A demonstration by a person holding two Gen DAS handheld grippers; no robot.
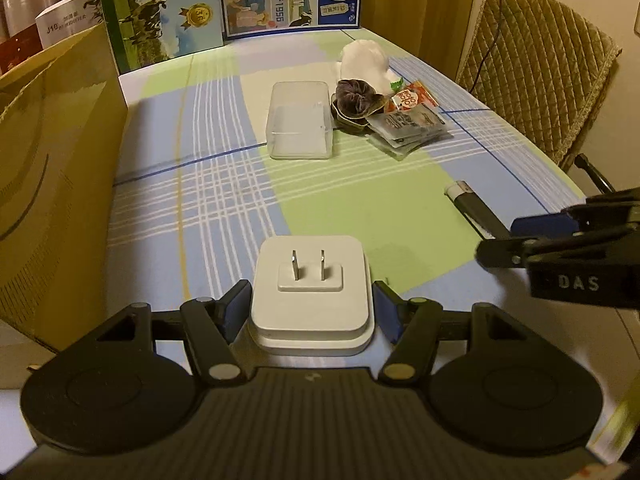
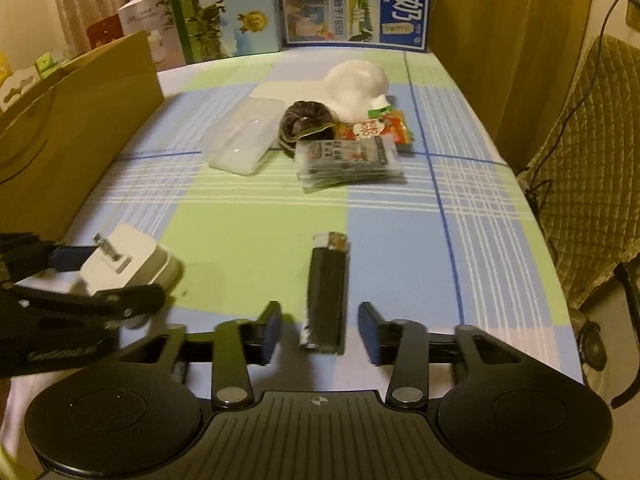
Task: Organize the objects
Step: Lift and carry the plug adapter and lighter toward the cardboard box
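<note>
Left claw (image 1: 312, 304) sits around the white plug adapter (image 1: 311, 288), a blue pad at each of its sides; the pads look to be touching the adapter's edges, so the claw seems closed on it, though the contact is hard to confirm. The adapter's two metal prongs point upward and away from the camera. From the right wrist view the same adapter (image 2: 128, 266) appears tilted, with the left claw (image 2: 100, 280) gripping it from the left.

Right claw (image 2: 318, 328) is spread wide, its blue pads standing apart on either side of the black lighter (image 2: 326, 292) and not touching it. The lighter lies flat on the counter (image 2: 248, 232), which is covered in a green, blue and white plaid cloth, with its pale top end pointing away from the camera.

Beyond the lighter, toward the far end of the counter, lies a clear plastic box (image 2: 244, 140). Just right of the box sits a dark scrunchie (image 2: 306, 122), and touching that a stack of snack packets (image 2: 348, 156). Behind the scrunchie is a white fluffy item (image 2: 356, 84). Well left of the lighter stands a brown cardboard box (image 2: 60, 128), and milk cartons (image 2: 352, 0) line the far edge of the counter. A quilted chair (image 2: 592, 200) stands to the right of the lighter, off the counter.
</note>
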